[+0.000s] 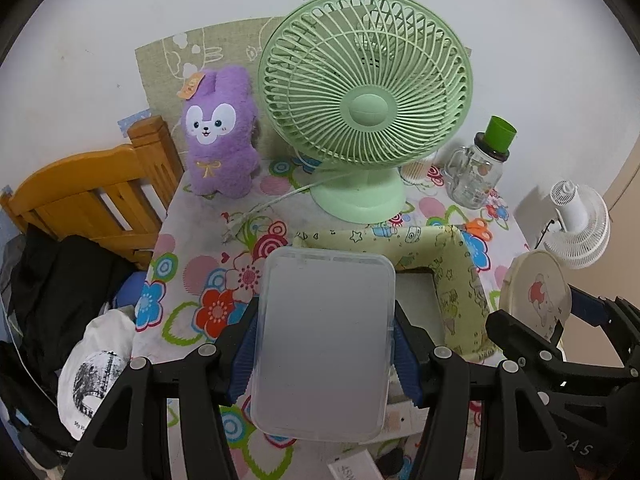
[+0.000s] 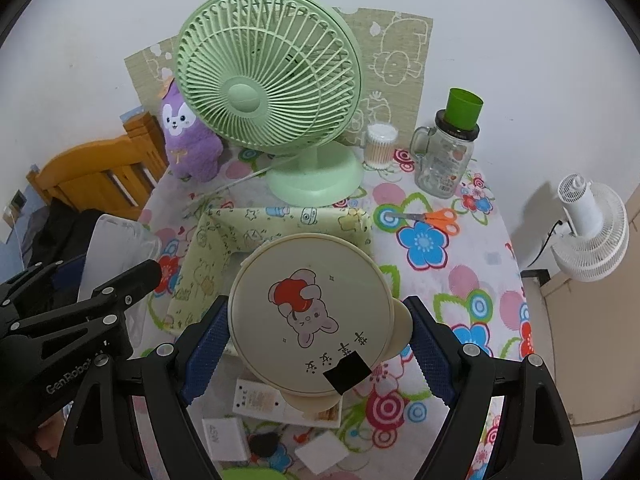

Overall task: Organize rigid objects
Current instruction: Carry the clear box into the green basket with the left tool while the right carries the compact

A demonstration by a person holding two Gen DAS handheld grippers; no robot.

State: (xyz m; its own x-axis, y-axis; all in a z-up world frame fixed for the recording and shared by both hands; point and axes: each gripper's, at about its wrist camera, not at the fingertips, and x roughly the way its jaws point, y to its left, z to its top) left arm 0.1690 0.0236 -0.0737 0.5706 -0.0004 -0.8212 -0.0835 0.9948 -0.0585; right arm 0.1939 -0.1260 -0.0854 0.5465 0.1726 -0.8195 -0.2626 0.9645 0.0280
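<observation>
Lengthwise, clear box [image 1: 324, 344] points toward fan [image 1: 364, 108].

Between the left gripper [image 1: 324, 344] pads we hold a frosted, matt plastic box [image 1: 322, 344]; its fingers are matt black plastic with ribbed blue pads [image 1: 405, 354]. Between the right gripper [image 2: 316, 344] fingers sits a smooth cream plastic round lid [image 2: 310, 316], slightly glossy. Beyond both claws we see a printed cloth bin [image 2: 224, 240], a glossy plastic green fan [image 1: 366, 108], a fuzzy purple plush [image 1: 220, 136], a clear glass jar [image 1: 474, 178] and, left, a varnished wooden bed frame [image 1: 96, 196].
</observation>
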